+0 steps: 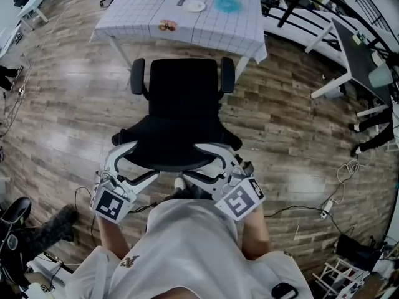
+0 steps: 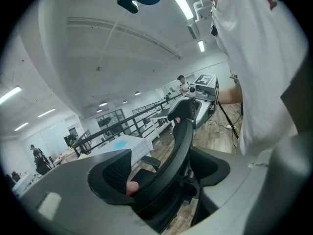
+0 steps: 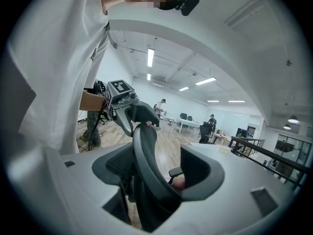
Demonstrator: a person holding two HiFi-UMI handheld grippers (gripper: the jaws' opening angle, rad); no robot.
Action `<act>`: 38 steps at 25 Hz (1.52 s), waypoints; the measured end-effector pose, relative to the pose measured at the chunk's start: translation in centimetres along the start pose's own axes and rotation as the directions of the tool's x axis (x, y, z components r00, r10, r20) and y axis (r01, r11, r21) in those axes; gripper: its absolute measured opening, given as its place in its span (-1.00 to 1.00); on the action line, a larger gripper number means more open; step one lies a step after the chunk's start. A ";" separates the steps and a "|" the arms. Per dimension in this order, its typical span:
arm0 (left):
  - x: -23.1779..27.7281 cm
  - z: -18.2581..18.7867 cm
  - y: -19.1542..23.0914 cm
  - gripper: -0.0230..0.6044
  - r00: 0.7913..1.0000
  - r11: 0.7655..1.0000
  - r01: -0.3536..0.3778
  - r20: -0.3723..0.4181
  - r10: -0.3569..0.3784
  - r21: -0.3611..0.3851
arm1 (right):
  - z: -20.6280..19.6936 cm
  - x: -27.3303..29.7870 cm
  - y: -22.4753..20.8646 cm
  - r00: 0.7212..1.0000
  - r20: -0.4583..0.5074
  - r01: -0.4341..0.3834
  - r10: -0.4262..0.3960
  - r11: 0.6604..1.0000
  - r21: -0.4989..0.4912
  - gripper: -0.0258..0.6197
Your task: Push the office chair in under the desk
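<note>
A black office chair [image 1: 184, 108] stands on the wood floor, its seat facing a desk with a white checked cloth [image 1: 230, 39] and its front short of the desk edge. I stand behind it. My left gripper [image 1: 123, 154] is shut on the left end of the backrest's top edge [image 2: 178, 146], and my right gripper [image 1: 225, 157] is shut on the right end [image 3: 144, 151]. In the left gripper view my left gripper [image 2: 161, 173] straddles the rim. The right gripper view shows my right gripper [image 3: 156, 173] doing the same.
On the desk lie a white plate [image 1: 195, 5], a blue disc [image 1: 227, 4] and a small snack [image 1: 167, 25]. Other white desks [image 1: 349, 48] stand at the right. Cables and a power strip [image 1: 327, 207] lie on the floor at right; a black boot [image 1: 53, 228] is at left.
</note>
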State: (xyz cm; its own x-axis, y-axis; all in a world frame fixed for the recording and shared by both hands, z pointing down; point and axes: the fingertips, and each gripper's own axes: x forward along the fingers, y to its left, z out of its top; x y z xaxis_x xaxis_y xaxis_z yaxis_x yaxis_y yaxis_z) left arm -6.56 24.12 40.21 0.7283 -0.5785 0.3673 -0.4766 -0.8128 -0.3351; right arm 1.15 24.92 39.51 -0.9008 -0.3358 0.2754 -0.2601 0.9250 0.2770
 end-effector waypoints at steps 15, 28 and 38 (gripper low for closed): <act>2.0 -0.5 2.8 0.29 1.000 1.000 0.009 0.023 -0.008 -0.002 | -0.7 1.4 -3.1 1.000 -0.009 0.001 -0.001 1.000 0.008 0.03; 3.9 -1.1 6.6 0.27 0.998 1.000 0.018 0.060 -0.020 0.021 | -1.3 3.5 -6.9 1.000 -0.020 0.024 -0.023 0.999 0.037 0.04; 5.9 -1.0 9.2 0.27 0.998 0.999 0.029 0.057 -0.030 0.017 | -1.6 4.3 -9.9 0.999 -0.018 0.035 -0.034 0.999 0.034 0.04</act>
State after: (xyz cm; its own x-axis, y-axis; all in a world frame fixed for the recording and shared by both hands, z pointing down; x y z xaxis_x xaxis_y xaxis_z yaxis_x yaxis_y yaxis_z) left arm -7.18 13.22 40.20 0.7689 -0.5492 0.3273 -0.4469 -0.8278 -0.3390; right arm 0.38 14.02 39.48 -0.8850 -0.3705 0.2818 -0.3033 0.9182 0.2548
